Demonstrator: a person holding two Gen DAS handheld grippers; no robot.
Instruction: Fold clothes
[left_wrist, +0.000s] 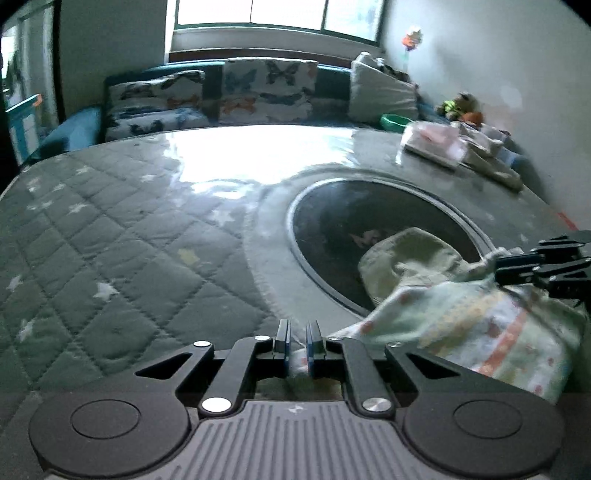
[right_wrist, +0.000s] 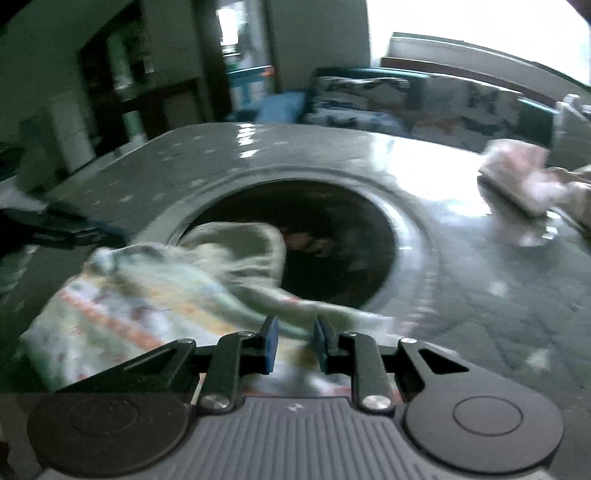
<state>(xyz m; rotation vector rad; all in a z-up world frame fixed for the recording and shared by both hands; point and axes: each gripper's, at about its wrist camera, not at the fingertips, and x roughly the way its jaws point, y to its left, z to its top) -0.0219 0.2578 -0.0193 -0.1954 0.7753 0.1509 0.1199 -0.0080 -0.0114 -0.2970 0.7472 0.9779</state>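
Covering your quilted grey star-print table (left_wrist: 110, 236), glossy plastic reflects window light; both grippers, left gripper (left_wrist: 297, 341) and right gripper (right_wrist: 294, 345), clench the pale striped cotton garment (left_wrist: 480, 328) at its near edge.

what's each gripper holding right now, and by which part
Both hold the patterned garment: the left gripper pinches its near edge, and the right gripper appears to grip another edge, though blur hides the contact.
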